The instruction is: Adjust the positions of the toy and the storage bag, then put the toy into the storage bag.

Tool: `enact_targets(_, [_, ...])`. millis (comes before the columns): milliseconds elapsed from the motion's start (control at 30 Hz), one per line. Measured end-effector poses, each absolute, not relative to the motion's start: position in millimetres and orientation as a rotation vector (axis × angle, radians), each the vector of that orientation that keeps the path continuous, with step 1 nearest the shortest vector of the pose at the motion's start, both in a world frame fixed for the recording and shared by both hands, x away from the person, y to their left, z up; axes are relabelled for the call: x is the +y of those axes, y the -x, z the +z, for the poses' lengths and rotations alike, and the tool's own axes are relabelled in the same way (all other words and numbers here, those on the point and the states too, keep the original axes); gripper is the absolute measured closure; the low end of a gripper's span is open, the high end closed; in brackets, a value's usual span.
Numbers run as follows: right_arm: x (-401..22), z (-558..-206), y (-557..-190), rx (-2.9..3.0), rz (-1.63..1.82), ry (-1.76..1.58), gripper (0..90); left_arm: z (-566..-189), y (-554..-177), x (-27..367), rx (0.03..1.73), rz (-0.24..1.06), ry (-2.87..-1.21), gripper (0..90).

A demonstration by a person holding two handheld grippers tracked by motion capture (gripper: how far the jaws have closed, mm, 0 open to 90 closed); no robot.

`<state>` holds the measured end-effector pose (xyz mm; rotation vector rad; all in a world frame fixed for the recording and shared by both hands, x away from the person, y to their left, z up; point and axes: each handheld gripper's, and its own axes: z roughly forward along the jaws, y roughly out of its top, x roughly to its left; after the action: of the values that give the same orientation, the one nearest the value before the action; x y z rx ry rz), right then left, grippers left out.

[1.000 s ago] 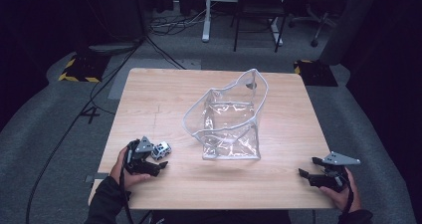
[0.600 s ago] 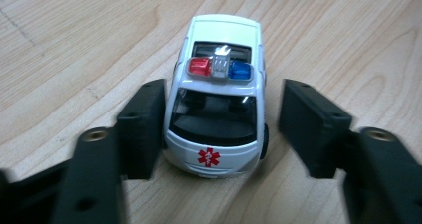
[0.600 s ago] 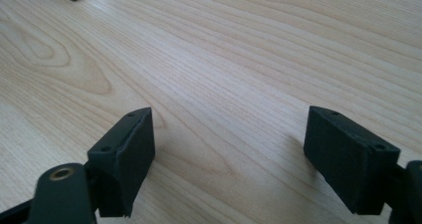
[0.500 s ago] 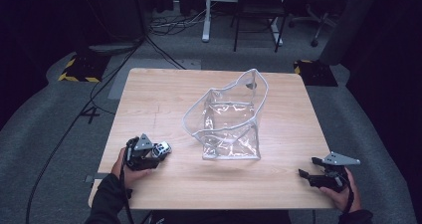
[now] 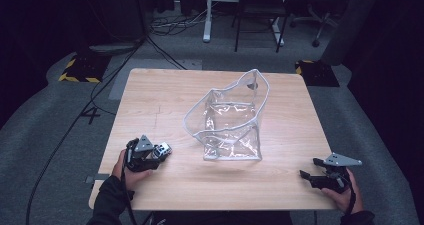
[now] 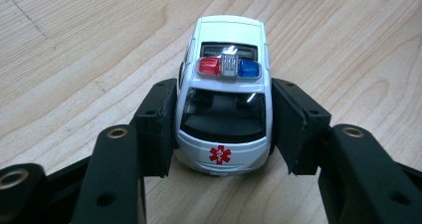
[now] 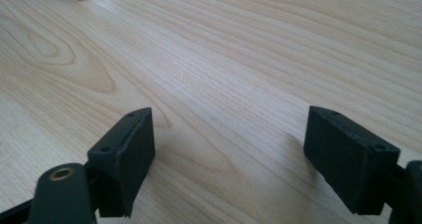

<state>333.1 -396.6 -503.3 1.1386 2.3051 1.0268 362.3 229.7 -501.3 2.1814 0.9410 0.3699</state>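
A small white toy car with red and blue roof lights and a red star emblem sits on the wooden table near its front left. My left gripper is shut on it, one black pad pressed against each side of the body. In the high view the toy car pokes out of the left gripper towards the right. My right gripper rests at the front right corner, open, and its own view has bare wood between the jaws of the right gripper.
A clear plastic bag with a white rim stands open in the middle of the table, between the two grippers. Black cables run over the grey floor to the left of the table. A desk and a chair stand behind the far edge.
The left gripper's jaws have closed around the toy car, which lay just in front of them a second ago. Both hands have stayed in place.
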Motion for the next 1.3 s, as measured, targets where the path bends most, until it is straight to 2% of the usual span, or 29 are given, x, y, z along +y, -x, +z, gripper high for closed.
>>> enact_targets(800, [-396.6,-503.1,-331.9,2.307,1.031,-1.144,20.4,-501.3,-363.2,229.6,0.965,0.369,-2.171,48.0])
enact_targets(1300, [-396.3,-503.2,-331.8,2.306,1.032,-1.146,20.3,-497.1,-358.8,236.1,0.976,0.38,-2.084,48.1])
